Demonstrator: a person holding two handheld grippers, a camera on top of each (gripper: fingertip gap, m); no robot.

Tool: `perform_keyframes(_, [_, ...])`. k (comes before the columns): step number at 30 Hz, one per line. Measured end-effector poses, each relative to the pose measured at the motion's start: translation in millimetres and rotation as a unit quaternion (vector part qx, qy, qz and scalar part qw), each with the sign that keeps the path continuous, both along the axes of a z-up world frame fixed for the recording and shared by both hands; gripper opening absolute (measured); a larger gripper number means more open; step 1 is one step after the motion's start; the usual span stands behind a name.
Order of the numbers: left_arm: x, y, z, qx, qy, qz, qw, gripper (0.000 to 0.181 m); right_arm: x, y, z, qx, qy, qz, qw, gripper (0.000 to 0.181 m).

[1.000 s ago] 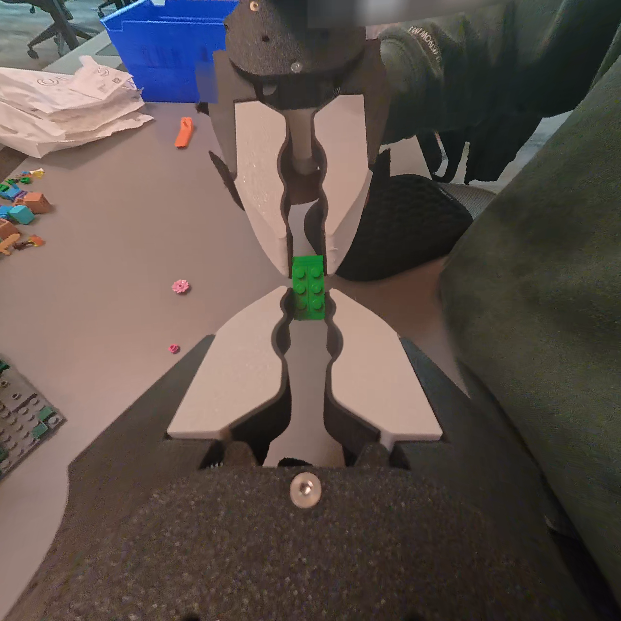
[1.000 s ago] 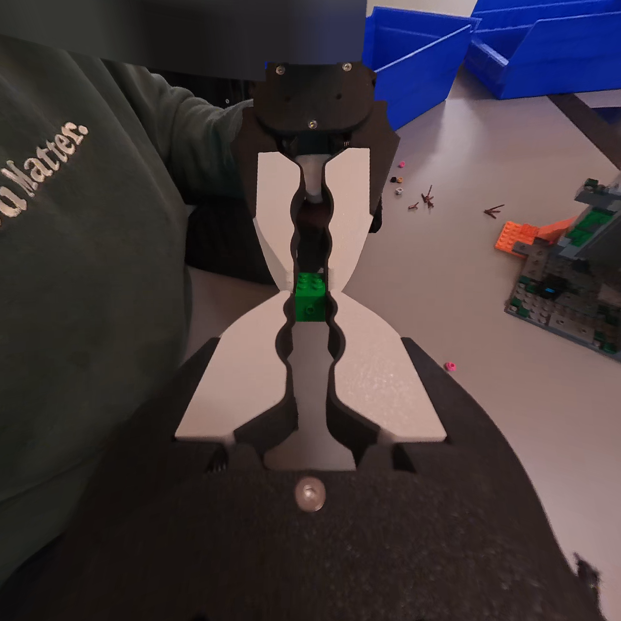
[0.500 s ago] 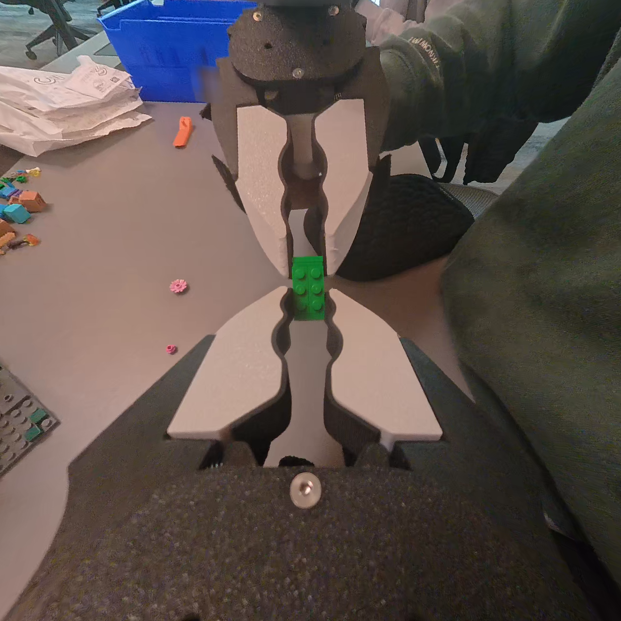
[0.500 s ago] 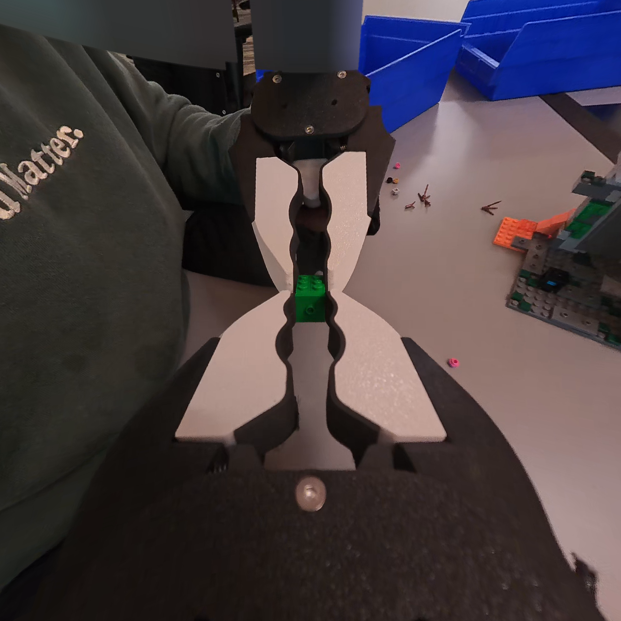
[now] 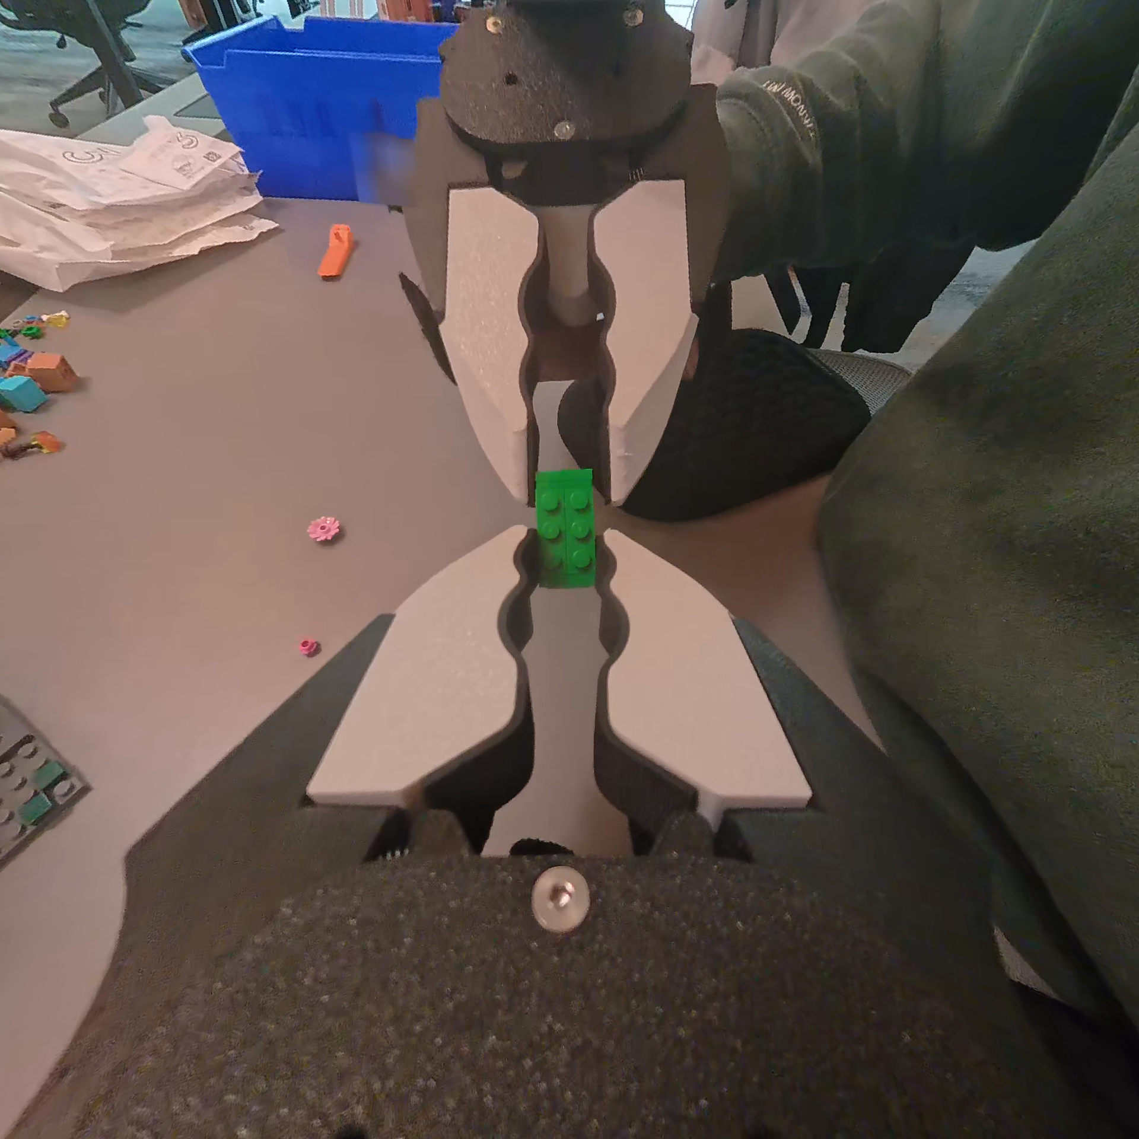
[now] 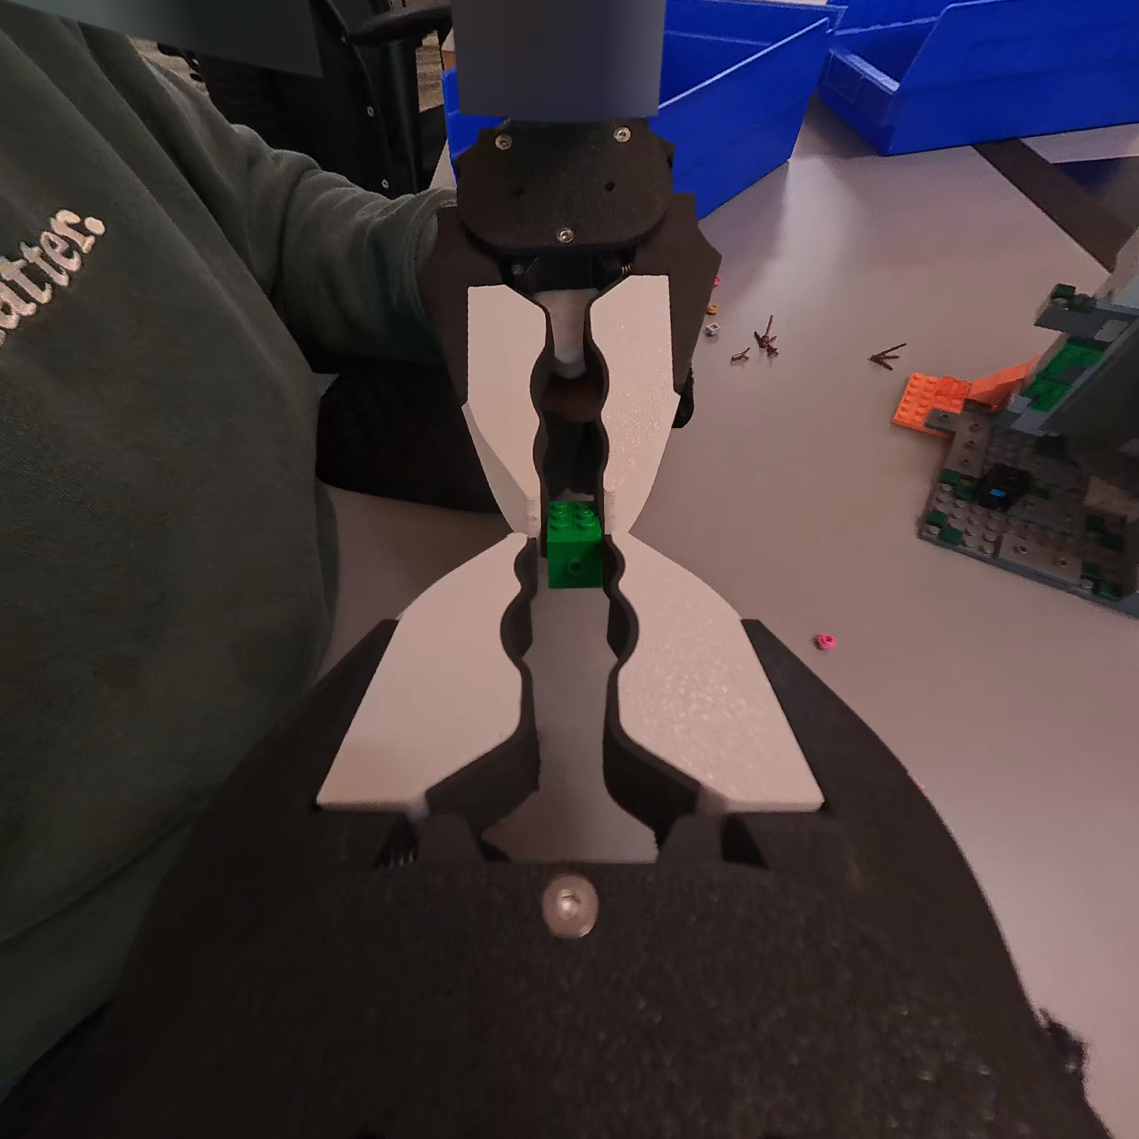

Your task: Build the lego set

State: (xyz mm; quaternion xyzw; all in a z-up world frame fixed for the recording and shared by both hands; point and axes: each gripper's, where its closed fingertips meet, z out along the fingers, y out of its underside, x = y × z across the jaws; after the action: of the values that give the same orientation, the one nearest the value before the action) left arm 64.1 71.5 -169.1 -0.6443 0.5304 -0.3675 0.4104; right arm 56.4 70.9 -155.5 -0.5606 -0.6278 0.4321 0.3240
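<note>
A small green lego brick hangs above the grey table, pinched from both ends. My left gripper is shut on its near end. My right gripper faces it tip to tip and is shut on the far end. In the right wrist view the same green brick shows studs on top and a hole in its side, with my right gripper shut on it and the left gripper opposite. The partly built grey and green set with an orange plate stands on the table at the right.
Blue bins stand at the back. White paper bags, an orange piece, pink flower pieces, loose bricks and a grey baseplate corner lie at the left. The person's green sweatshirt is close by. The grippers are tip to tip, or close to it. The orange plate is about 25 centimeters from both grippers' fingertips.
Both grippers stay shut on the green brick, tip to tip. The pair has shifted only slightly over the table.
</note>
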Motion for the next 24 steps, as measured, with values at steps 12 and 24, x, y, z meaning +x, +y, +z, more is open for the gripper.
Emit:
perform_keyframes(12, [2, -1, 1, 0.002, -0.006, -0.002, 1.000, 0.017, -1, 0, -6, 0.005, -0.008, -0.005, 1.000, 0.017])
perform_keyframes(24, [-1, 8, 7, 0.037, -0.029, 0.022, 0.999, 0.022, 2, 12, 3, -0.063, 0.031, -0.033, 0.997, 0.016])
